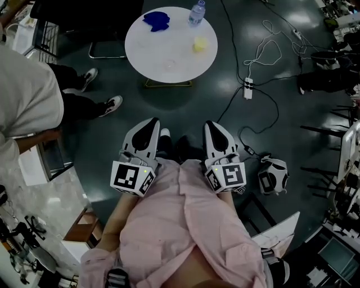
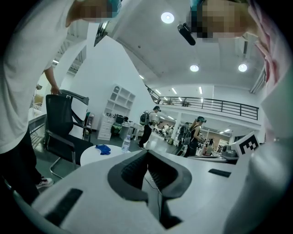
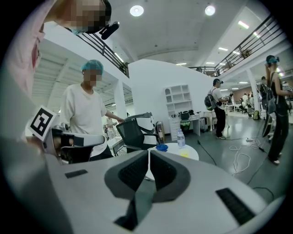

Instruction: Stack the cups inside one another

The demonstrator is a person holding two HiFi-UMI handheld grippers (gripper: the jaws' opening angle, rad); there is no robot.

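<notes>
The round white counter [image 1: 140, 50] stands well ahead of the person, across open floor. The left gripper [image 1: 152, 122] and right gripper [image 1: 212, 126] are held close to the body, pointing toward it, each with jaws clenched on nothing. The yellow cup [image 1: 199, 44] sits on the counter's right side, so the right gripper looks the nearer. What may be 1 clear cup [image 1: 169, 63] shows faintly by the front edge.

This is a big open lab or workshop hall: a high ceiling with round lights [image 3: 136, 10], a railed mezzanine [image 2: 206, 106] and white shelving [image 3: 179, 99]. Cables [image 1: 264, 53] and a power strip [image 1: 247, 88] trail over the dark floor [image 1: 185, 107] (several people [image 3: 219, 107] stand about farther back).
</notes>
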